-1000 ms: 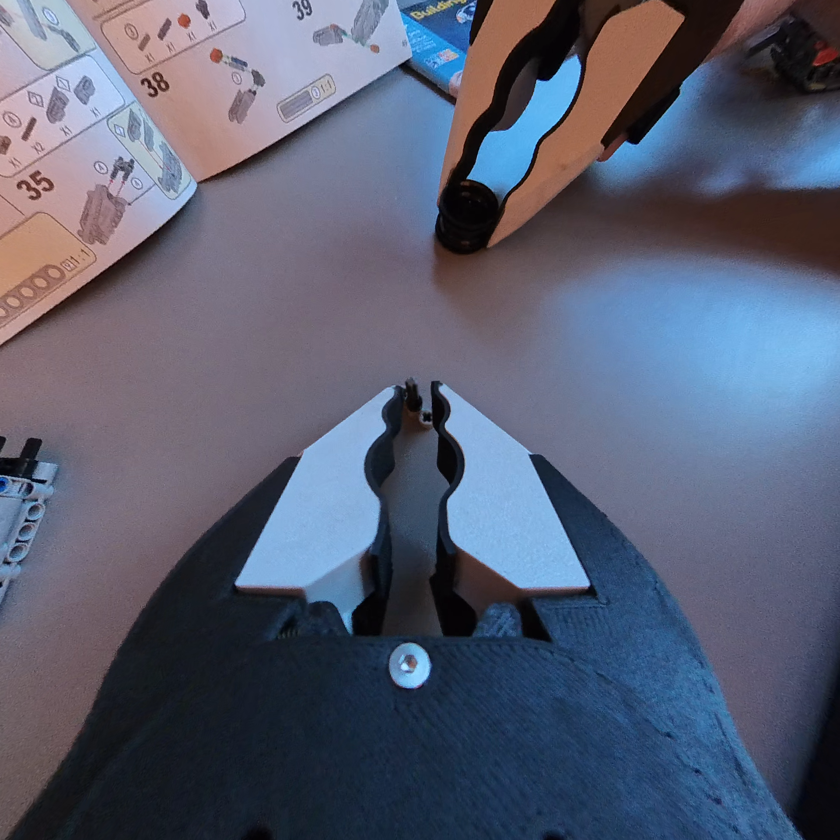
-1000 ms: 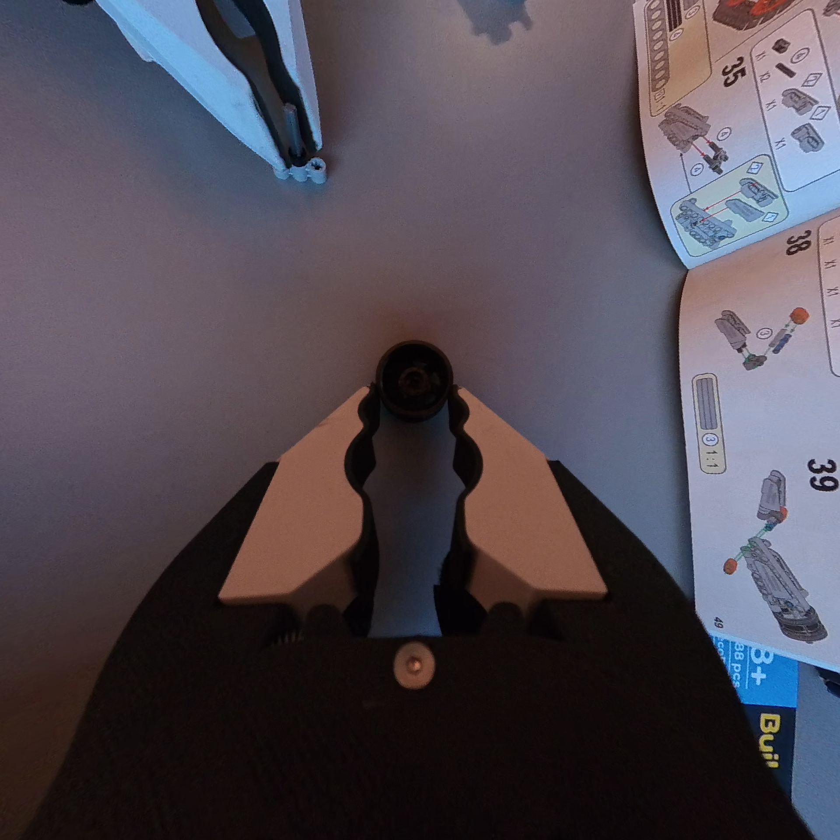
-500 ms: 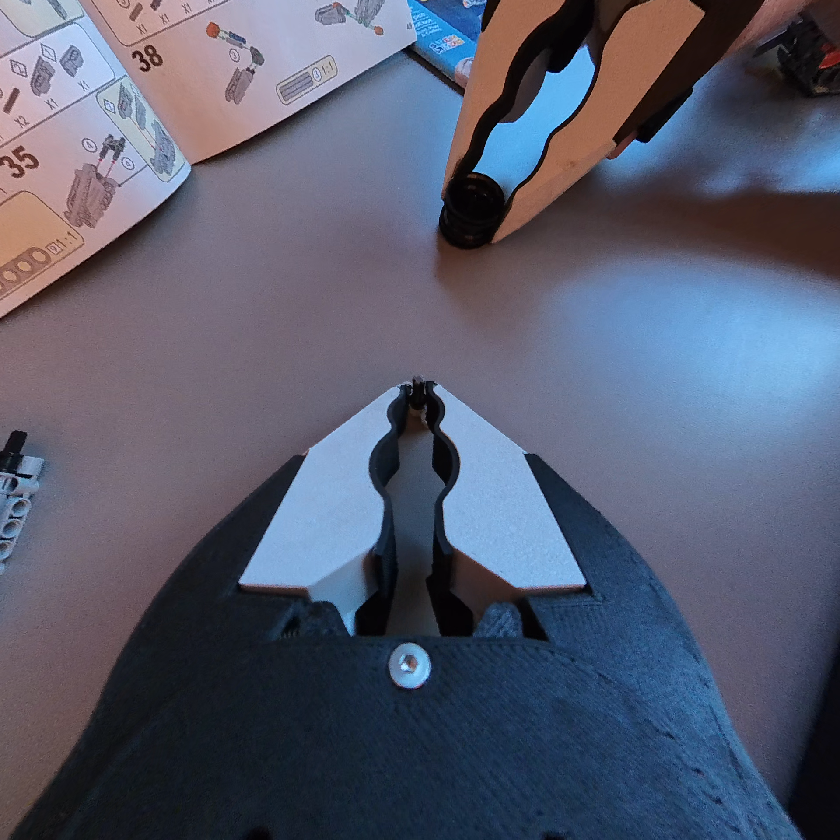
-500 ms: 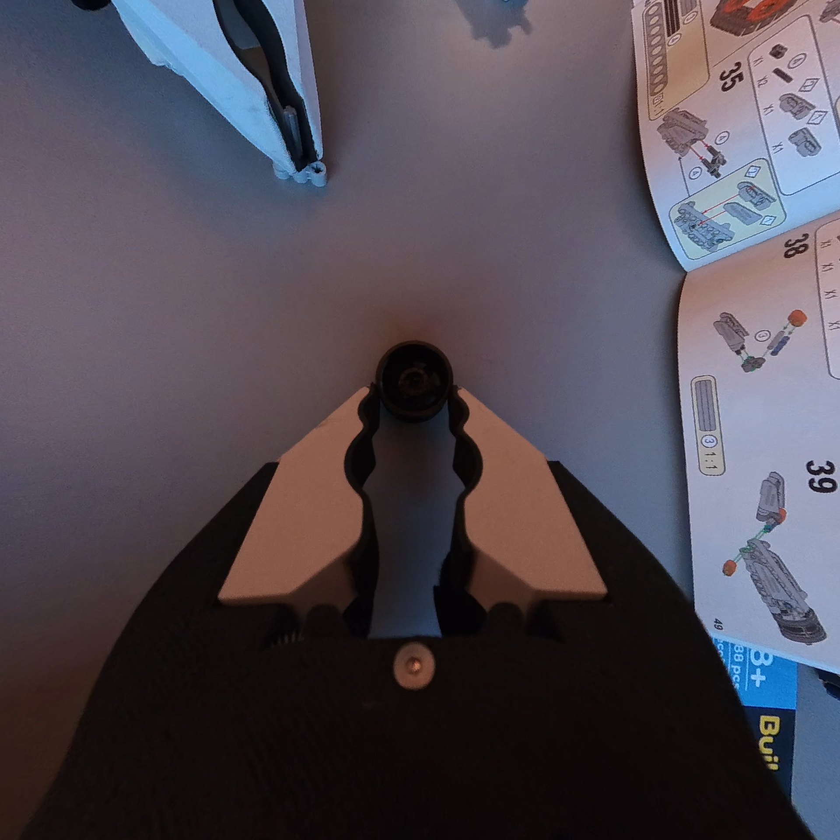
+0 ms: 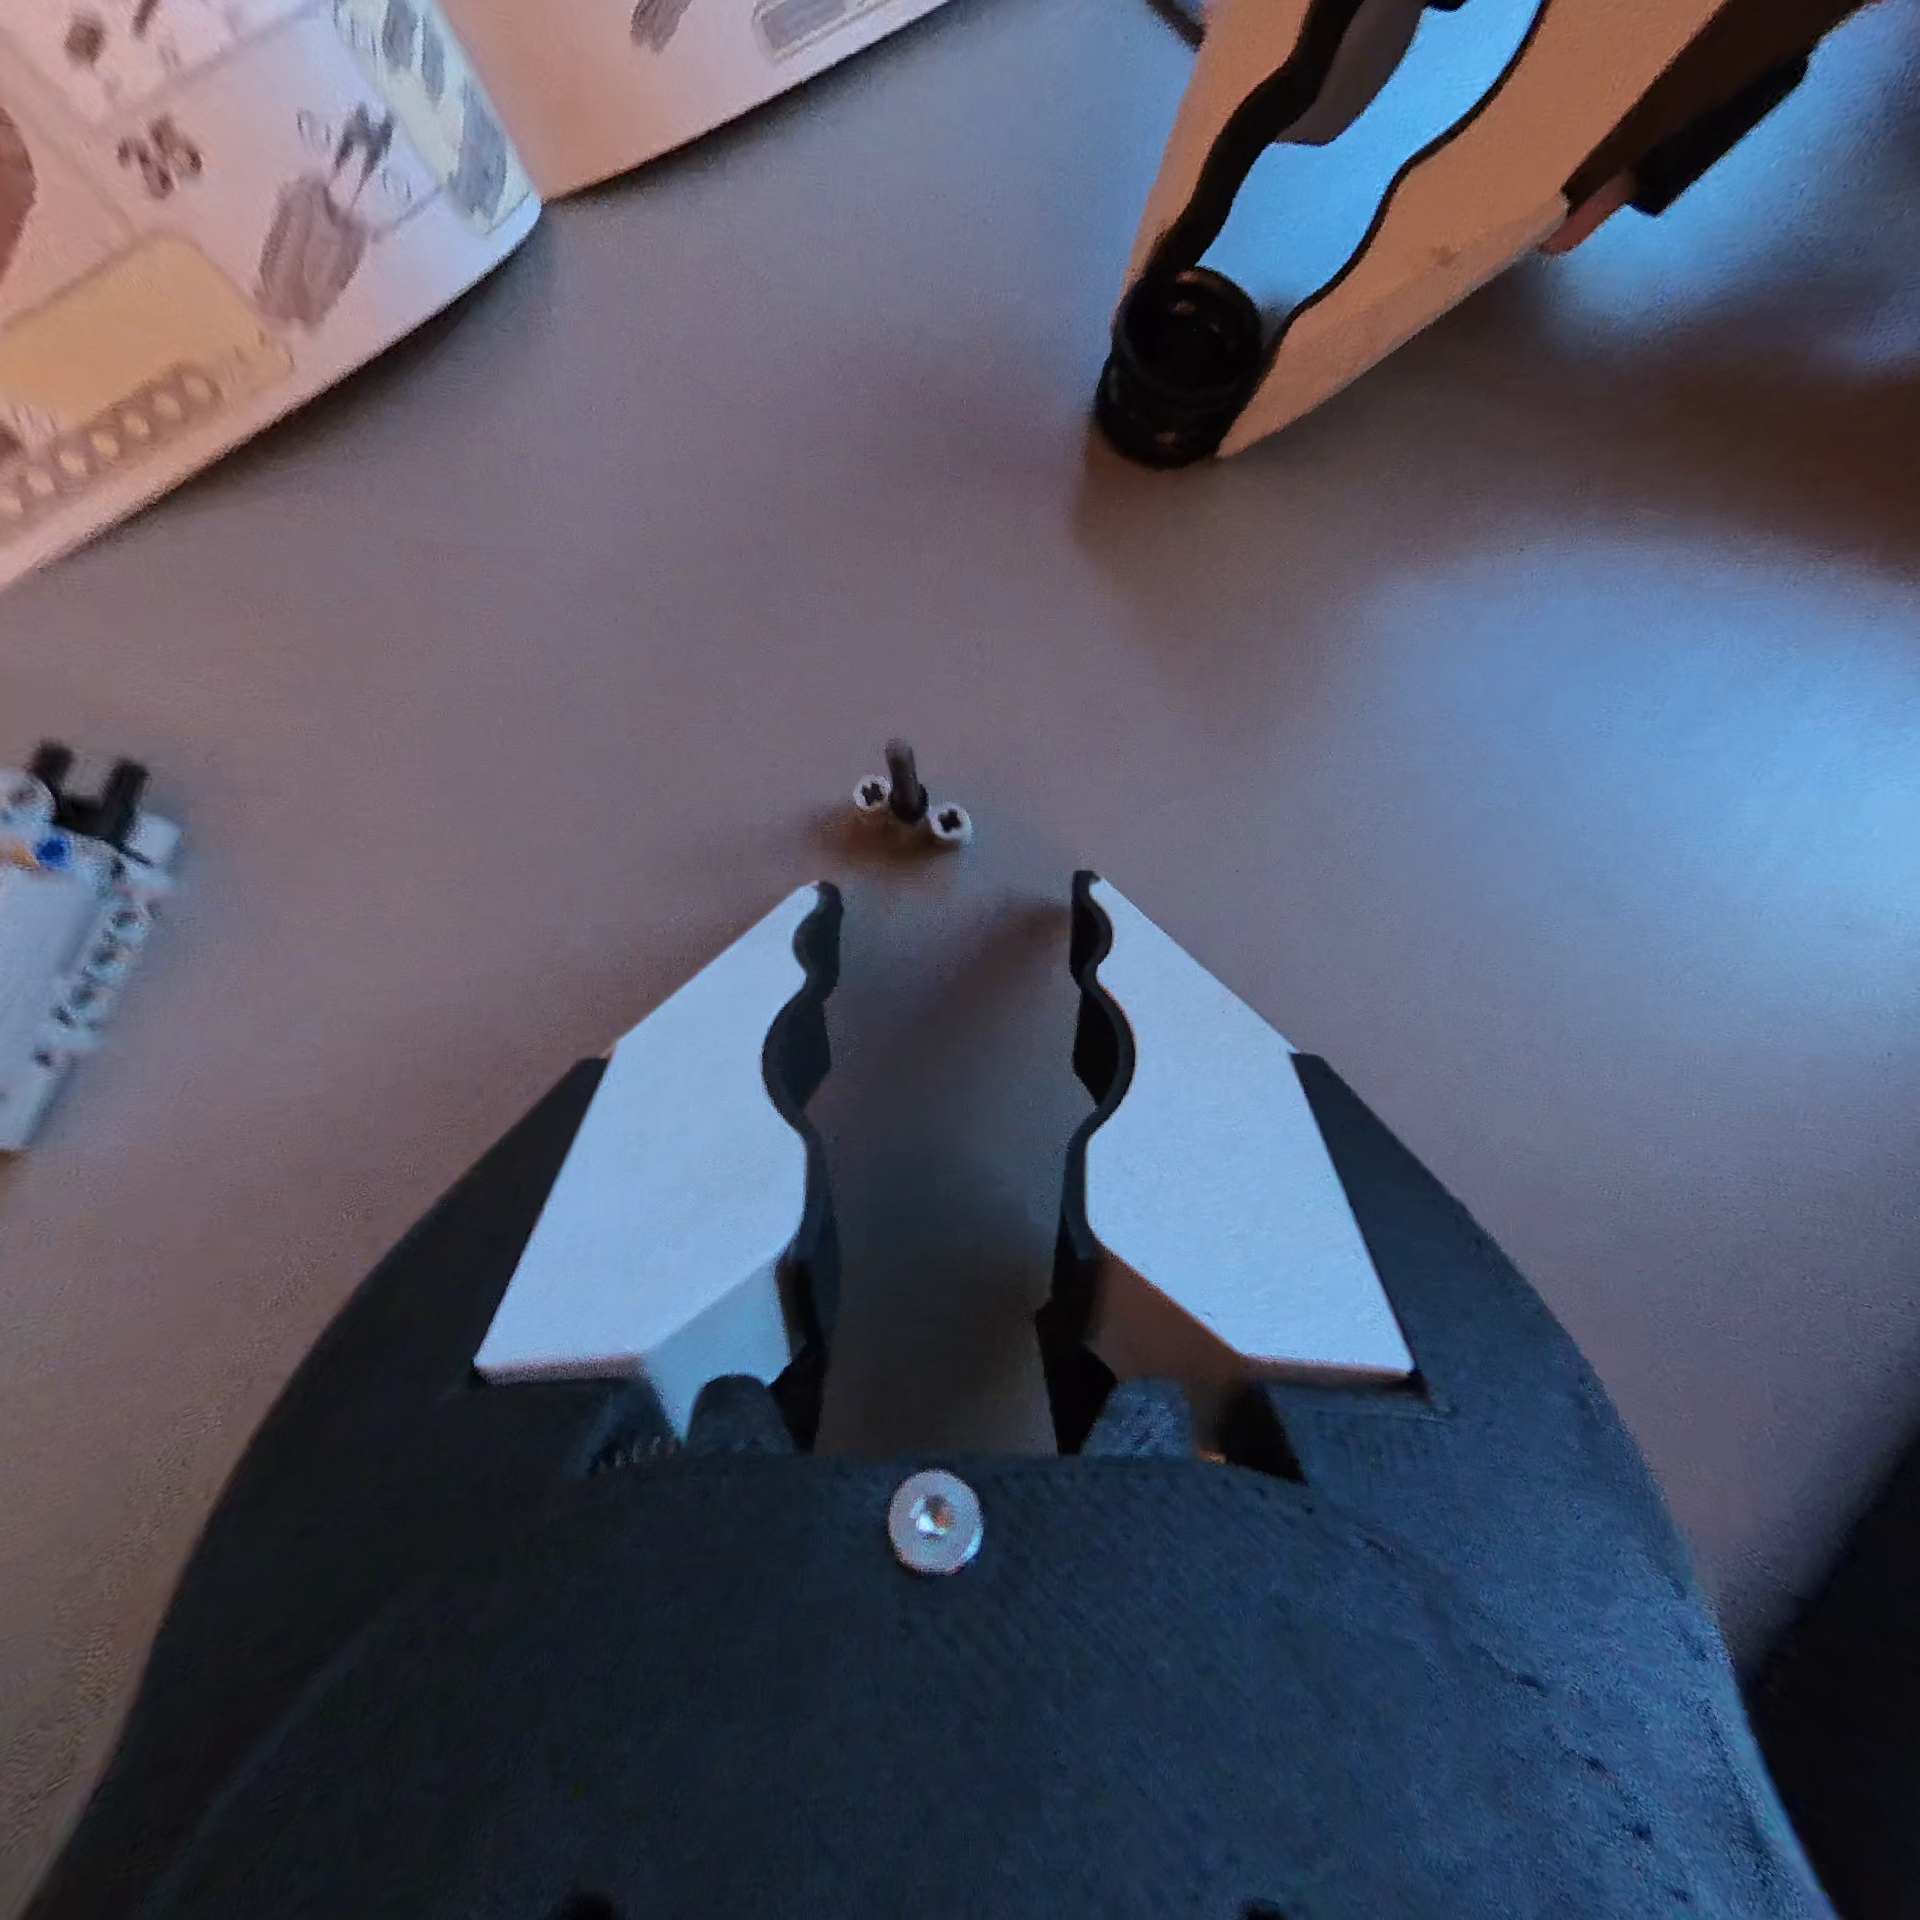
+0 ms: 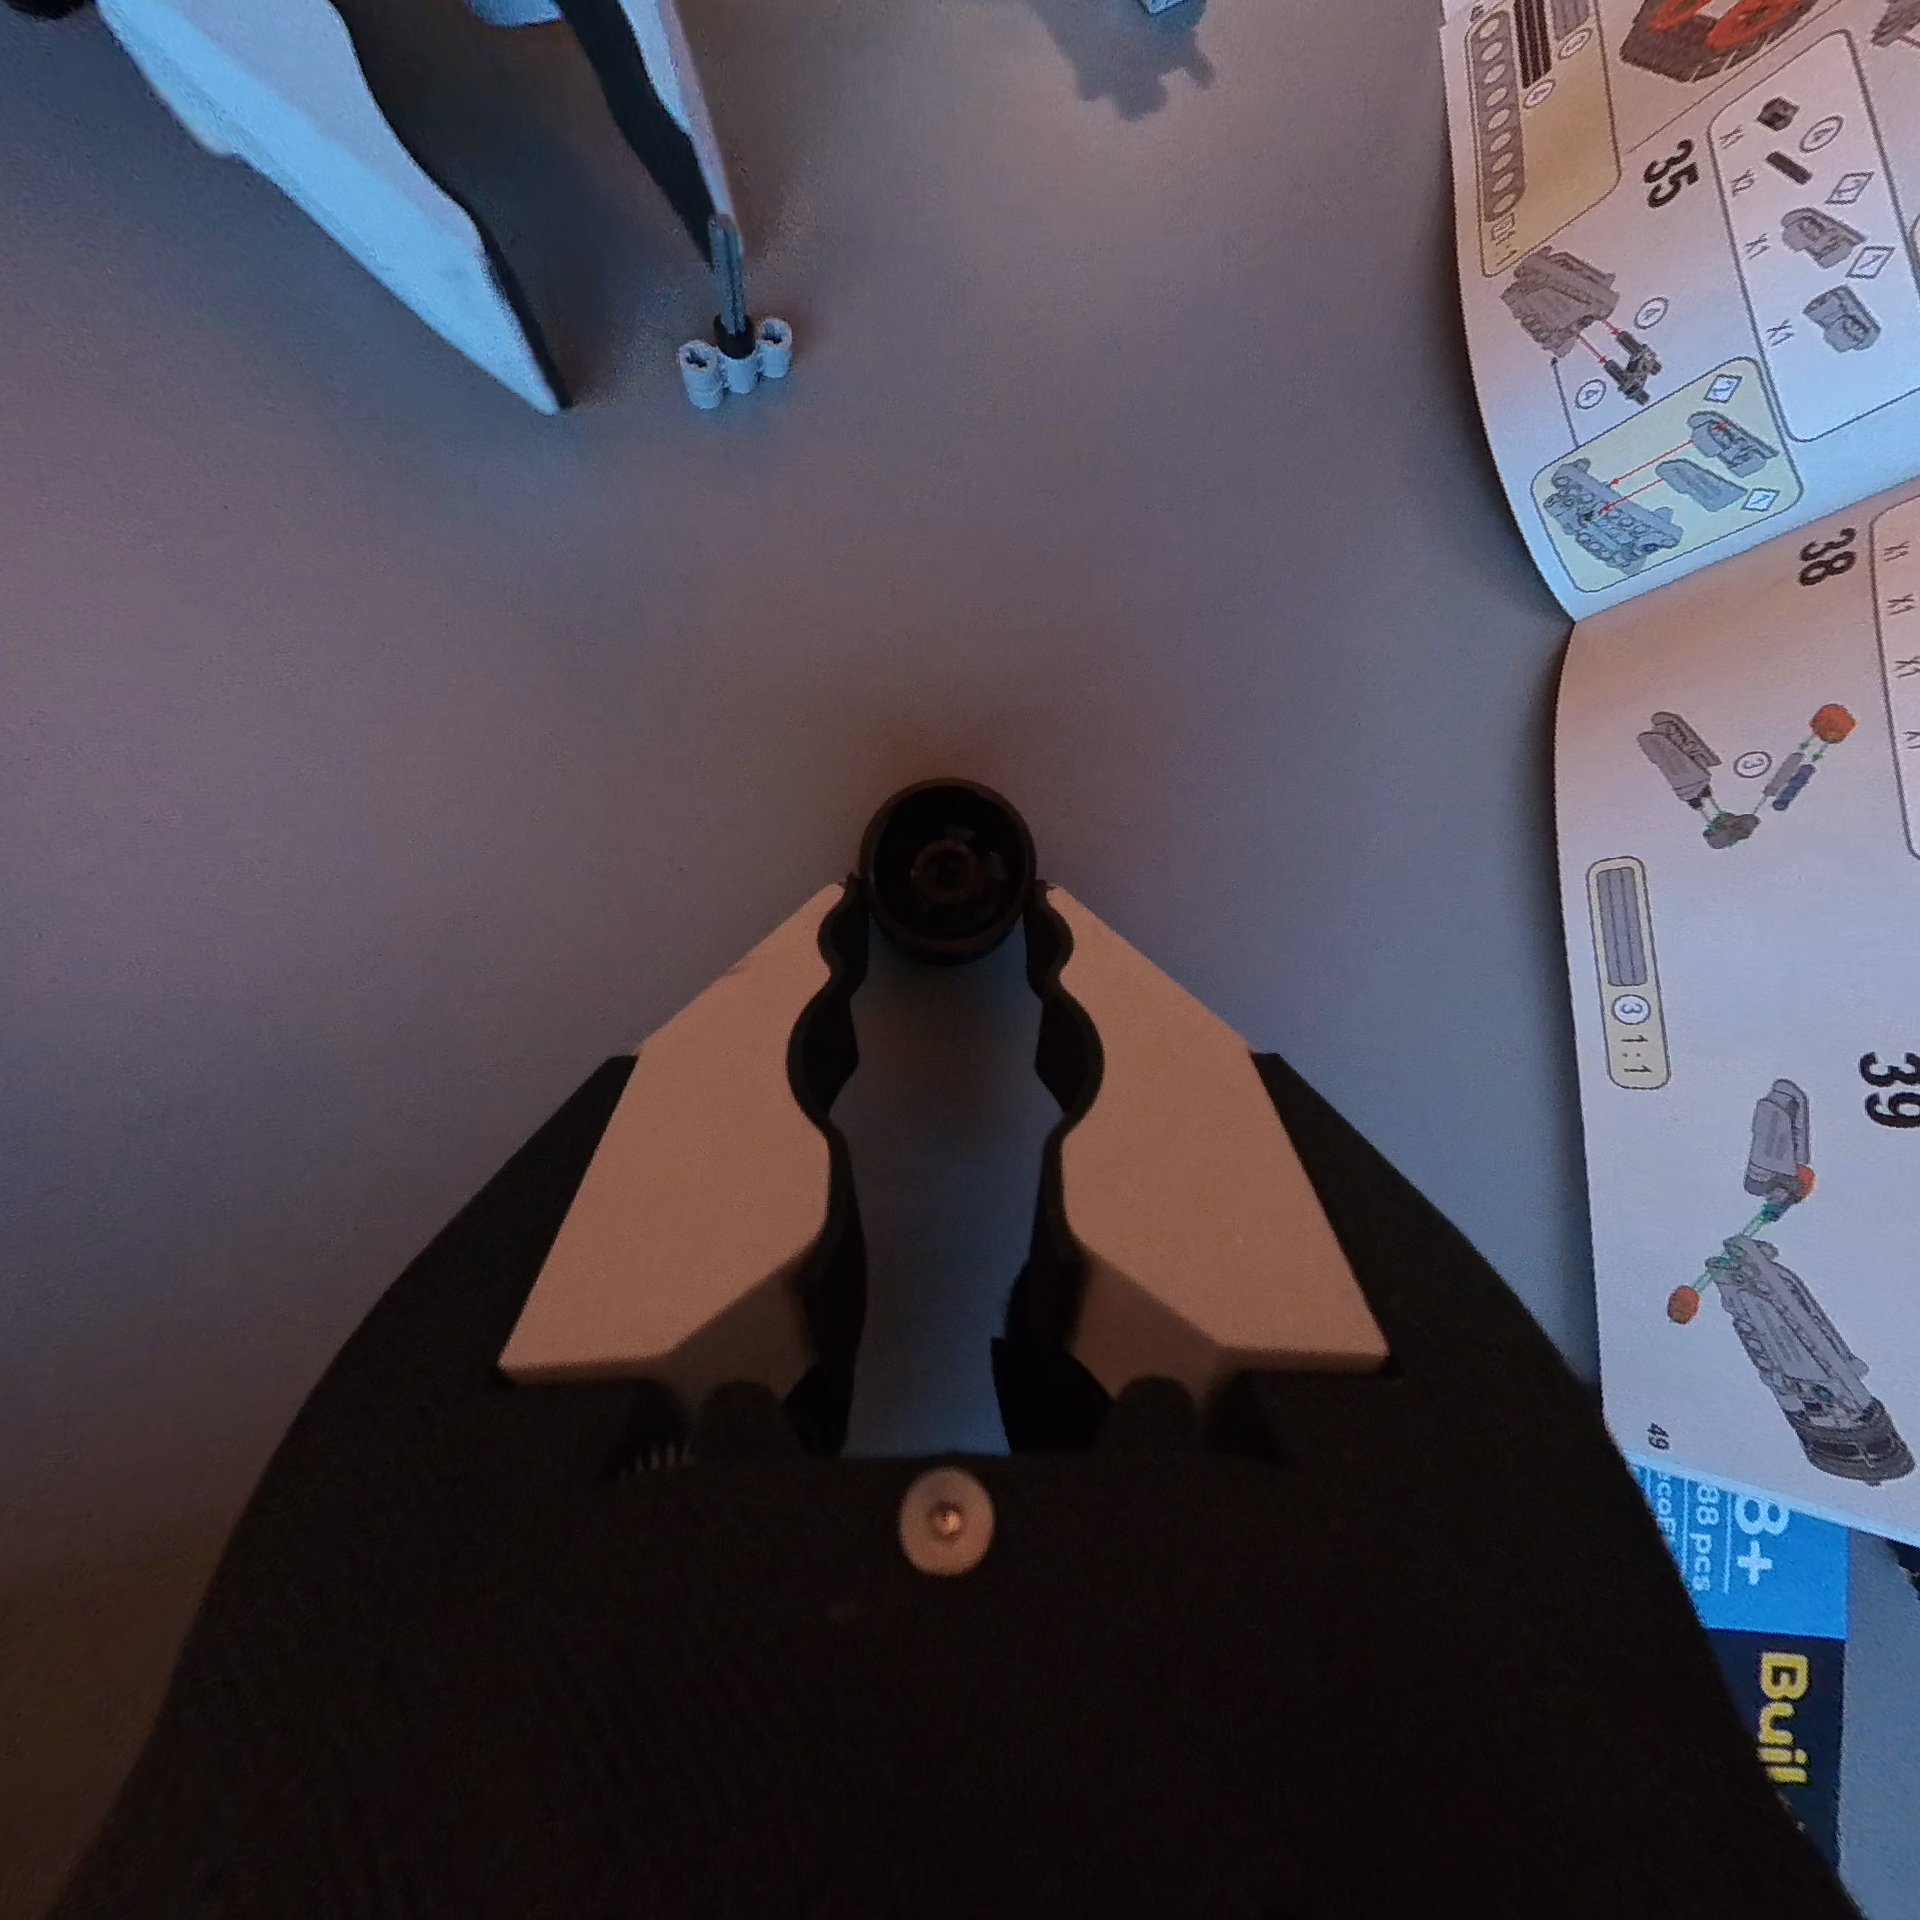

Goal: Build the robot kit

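Your left tongs (image 5: pixel 951 894) have just spread and let go of the small connector (image 5: pixel 910 812), now free on the surface (image 5: pixel 1351 831), while your right tongs (image 6: pixel 948 894) pinch the black wheel (image 6: pixel 948 878).

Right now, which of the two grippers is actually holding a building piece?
The right gripper: it is shut on the black wheel. The left gripper is open, with the small grey connector with its axle standing free just ahead of it.

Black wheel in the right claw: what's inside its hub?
The black wheel shows a dark recess with a small round hub at its centre. Too dark to tell whether an axle sits in it. The right claw covers its sides.
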